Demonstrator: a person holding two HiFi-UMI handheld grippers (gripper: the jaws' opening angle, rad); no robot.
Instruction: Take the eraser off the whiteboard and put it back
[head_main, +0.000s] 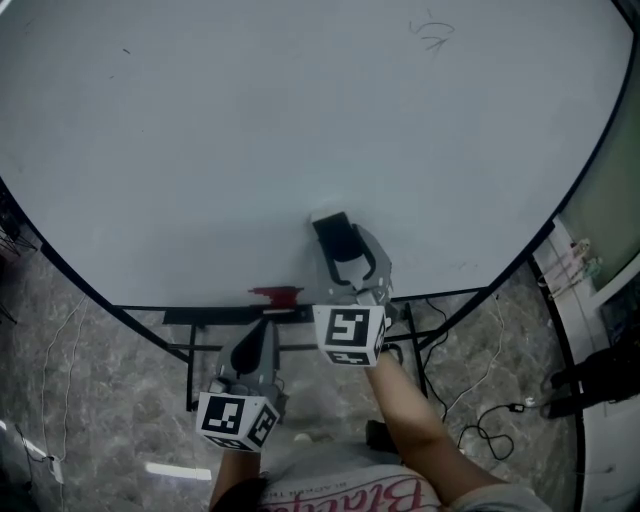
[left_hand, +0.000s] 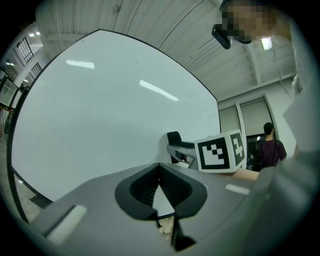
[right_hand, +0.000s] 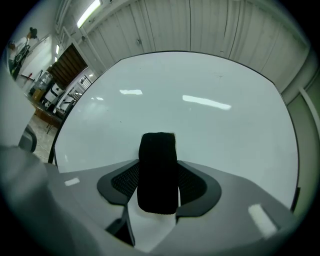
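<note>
Low on the whiteboard (head_main: 250, 120), flat against its surface, black eraser (right_hand: 157, 170) between the widely parted, closing jaws of the right gripper (head_main: 342, 248), pads seemingly clear of its sides; below the board's bottom edge, left gripper (head_main: 255, 345) with fingers (left_hand: 142, 187) pinched tip to tip, holding nothing.

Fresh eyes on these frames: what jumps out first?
The big whiteboard fills every view, bare but for a faint scribble top right in the head view. A black eraser sits against it between the right tongs, whose jaws are closing around it without pressing yet. The left tongs, shut and empty, sit lower left near a red thing on the board's ledge.
</note>
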